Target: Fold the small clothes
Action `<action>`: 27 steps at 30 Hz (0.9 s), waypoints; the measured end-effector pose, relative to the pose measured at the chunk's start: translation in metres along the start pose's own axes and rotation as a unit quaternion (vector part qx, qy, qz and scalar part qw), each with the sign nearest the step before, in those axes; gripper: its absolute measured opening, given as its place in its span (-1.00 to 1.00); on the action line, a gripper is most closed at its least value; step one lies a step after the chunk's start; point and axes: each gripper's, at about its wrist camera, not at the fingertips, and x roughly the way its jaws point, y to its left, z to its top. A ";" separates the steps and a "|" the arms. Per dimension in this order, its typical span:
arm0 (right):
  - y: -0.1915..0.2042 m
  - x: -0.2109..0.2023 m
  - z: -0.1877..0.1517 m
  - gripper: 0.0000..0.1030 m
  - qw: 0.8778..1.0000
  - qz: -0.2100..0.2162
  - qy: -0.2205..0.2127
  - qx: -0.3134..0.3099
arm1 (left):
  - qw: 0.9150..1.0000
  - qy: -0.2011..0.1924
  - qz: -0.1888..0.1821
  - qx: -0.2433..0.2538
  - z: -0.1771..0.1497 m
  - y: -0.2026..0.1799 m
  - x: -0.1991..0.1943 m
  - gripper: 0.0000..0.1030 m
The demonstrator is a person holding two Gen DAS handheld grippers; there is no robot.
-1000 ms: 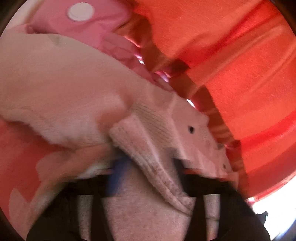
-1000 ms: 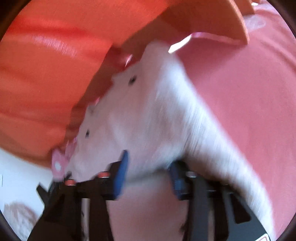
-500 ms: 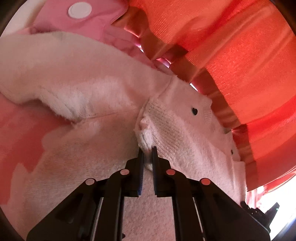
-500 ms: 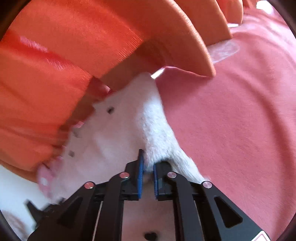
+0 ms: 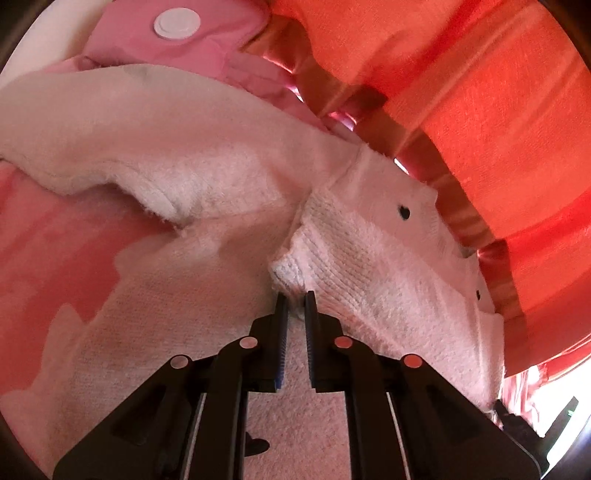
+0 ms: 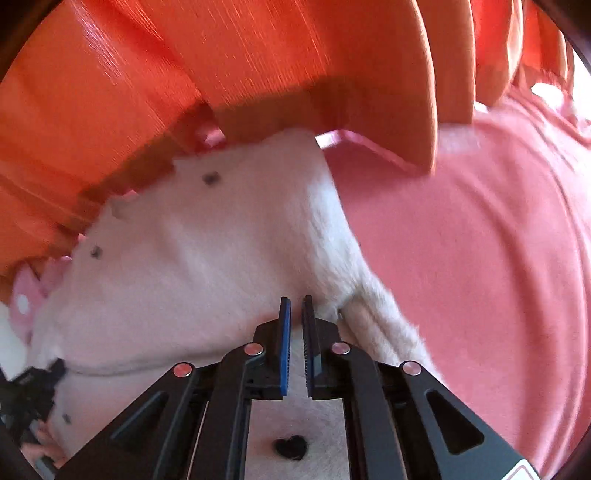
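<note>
A white fluffy knitted cardigan [image 5: 207, 173] with small dark heart buttons [image 5: 405, 212] lies on a pink bedsheet [image 6: 480, 258]. In the left wrist view my left gripper [image 5: 294, 295] is shut on a ribbed edge of the cardigan, which bunches up just past the fingertips. In the right wrist view the cardigan [image 6: 207, 251] fills the middle. My right gripper [image 6: 296, 300] has its jaws closing on a pinch of the fabric near the sleeve, and the cloth rises to the tips. The fabric inside each pinch is hidden.
An orange pleated curtain [image 6: 184, 74] hangs close behind the cardigan, and it also fills the right of the left wrist view as the same curtain [image 5: 480, 110]. A pink garment with white spots [image 5: 207, 33] lies beyond the cardigan. Pink sheet spreads to the right.
A second ago both grippers stood open around the cardigan. Both have since closed on its fabric. The right one has risen and rolled, pulling the cloth up with it.
</note>
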 end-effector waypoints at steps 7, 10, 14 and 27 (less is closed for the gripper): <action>0.008 0.002 -0.002 -0.73 1.000 -0.014 0.028 -0.004 | 0.996 -0.061 0.003 -0.061 0.031 0.036 -0.043 -0.32; 0.021 -0.014 -0.006 -0.73 1.000 0.010 0.018 -0.016 | 0.974 -0.120 0.038 -0.190 0.045 0.098 -0.079 0.89; 0.031 -0.005 -0.012 -0.73 0.999 0.032 0.038 -0.018 | 0.958 -0.127 0.075 -0.245 0.067 0.176 -0.096 0.88; 0.060 -0.001 -0.014 -0.58 0.998 0.044 0.041 -0.035 | 0.968 -0.092 0.125 -0.199 0.132 0.251 -0.077 -0.85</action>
